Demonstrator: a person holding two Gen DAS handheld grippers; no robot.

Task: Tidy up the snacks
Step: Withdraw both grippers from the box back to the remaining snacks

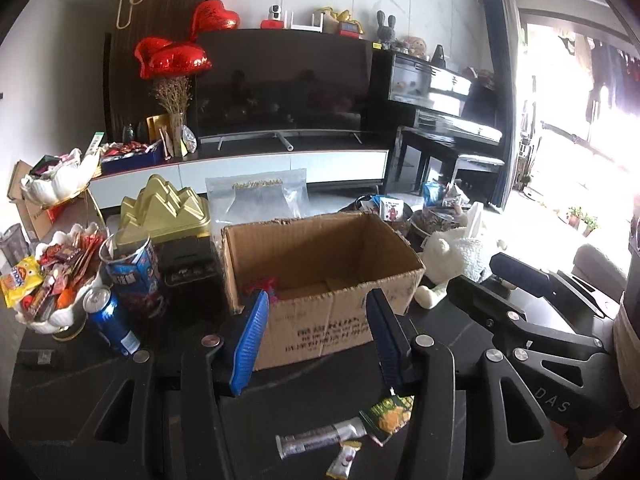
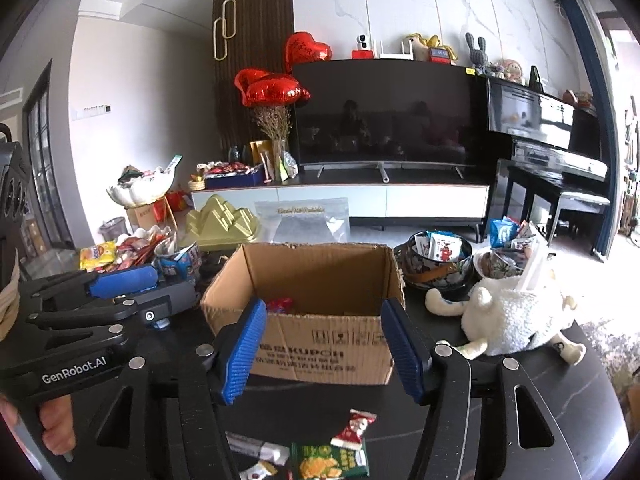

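Snacks lie loose at the table's near edge, four packets (image 2: 329,458) counted.
One cardboard box (image 2: 316,320) stands mid-table; left gripper (image 1: 316,344) and right gripper (image 2: 324,348) both gape, holding nothing.

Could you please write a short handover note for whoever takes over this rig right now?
Left gripper: jaws open, nothing between them.
Right gripper: jaws open, nothing between them.
Cardboard box stands open on the dark table, red packet already inside.
Left on the table in front of the box: green packet, small red-and-white packet, silver bar, small yellow-white packet.
Next, probably: box these.
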